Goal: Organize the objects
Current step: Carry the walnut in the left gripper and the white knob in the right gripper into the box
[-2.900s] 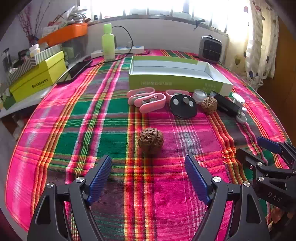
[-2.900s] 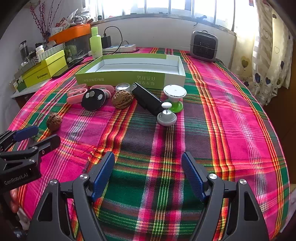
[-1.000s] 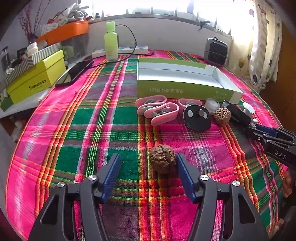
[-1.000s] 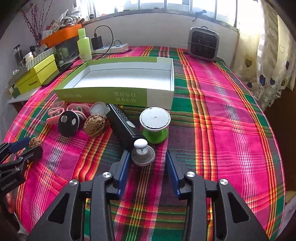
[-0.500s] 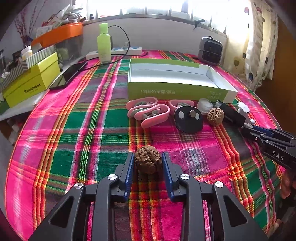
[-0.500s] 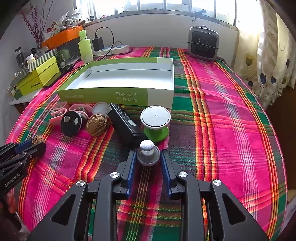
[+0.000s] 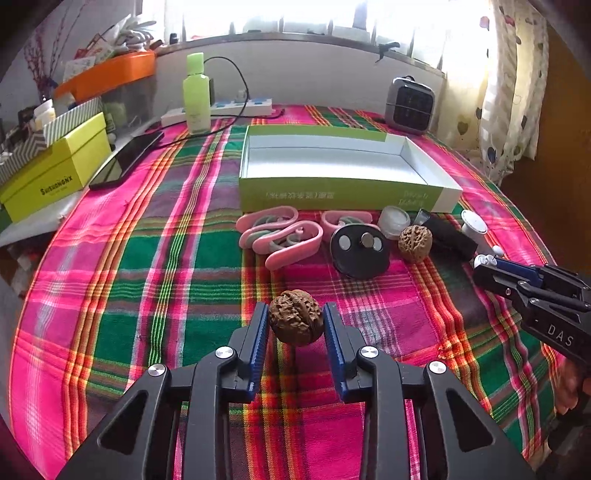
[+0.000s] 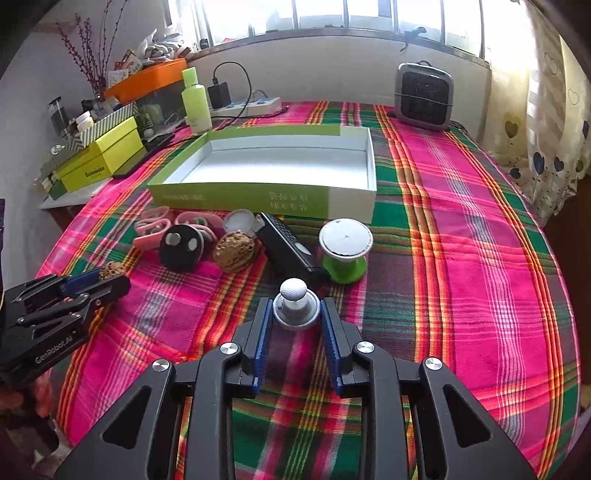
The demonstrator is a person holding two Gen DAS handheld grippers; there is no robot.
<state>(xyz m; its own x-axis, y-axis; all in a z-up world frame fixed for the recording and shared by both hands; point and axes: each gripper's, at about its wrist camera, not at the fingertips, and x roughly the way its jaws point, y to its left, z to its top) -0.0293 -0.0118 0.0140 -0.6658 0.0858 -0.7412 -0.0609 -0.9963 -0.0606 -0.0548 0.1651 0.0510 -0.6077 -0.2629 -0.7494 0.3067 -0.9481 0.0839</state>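
Green box [image 7: 332, 192] far on the cloth [image 7: 147, 258] holds nothing; left gripper [image 7: 295, 325] pinches a walnut [image 7: 295, 322], right gripper [image 8: 295, 317] a grey knob [image 8: 295, 306].

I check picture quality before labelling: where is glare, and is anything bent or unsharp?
Left wrist view: the window is blown out white and the green box looks curved, while the walnut is sharp. Right wrist view: window glare again, dark round corners, the grey knob sharp.
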